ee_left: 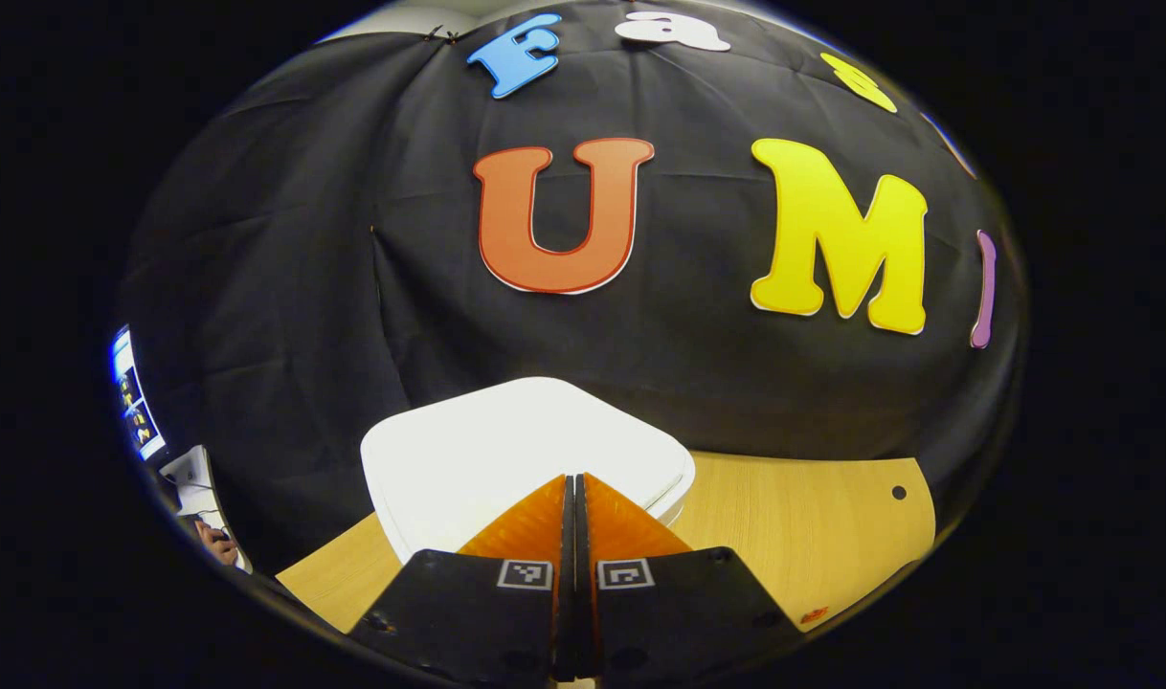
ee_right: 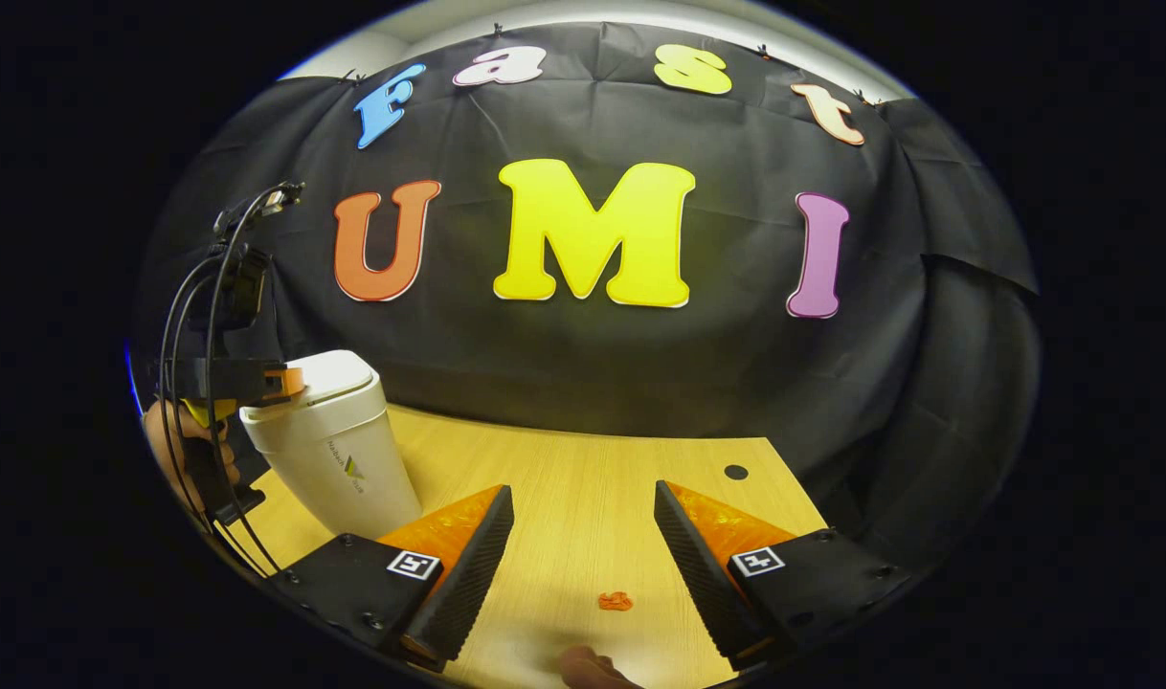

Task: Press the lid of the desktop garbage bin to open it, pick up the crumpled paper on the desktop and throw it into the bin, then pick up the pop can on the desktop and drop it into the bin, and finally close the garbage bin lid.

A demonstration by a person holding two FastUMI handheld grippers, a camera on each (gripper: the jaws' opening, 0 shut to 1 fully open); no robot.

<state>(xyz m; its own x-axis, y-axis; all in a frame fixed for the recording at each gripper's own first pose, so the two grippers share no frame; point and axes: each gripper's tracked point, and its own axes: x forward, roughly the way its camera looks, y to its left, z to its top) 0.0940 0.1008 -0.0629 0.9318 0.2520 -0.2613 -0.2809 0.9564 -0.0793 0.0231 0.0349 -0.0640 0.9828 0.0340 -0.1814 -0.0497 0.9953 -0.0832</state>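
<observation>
The white desktop bin point(ee_right: 329, 450) stands at the left of the wooden table, its lid point(ee_left: 516, 450) down. In the left gripper view my left gripper point(ee_left: 575, 478) is shut with nothing held, its tips resting on the near edge of the lid. In the right gripper view the left gripper point(ee_right: 281, 383) touches the lid from the left, held by a hand point(ee_right: 176, 450). My right gripper point(ee_right: 583, 522) is open over bare table, to the right of the bin, with nothing between its fingers.
A small orange scrap point(ee_right: 615, 601) lies on the wooden table point(ee_right: 583, 478) near my right gripper. A dark round hole point(ee_right: 735, 472) marks the table's far right. Cables point(ee_right: 186, 316) hang from the left gripper. A screen point(ee_left: 133, 397) glows at far left.
</observation>
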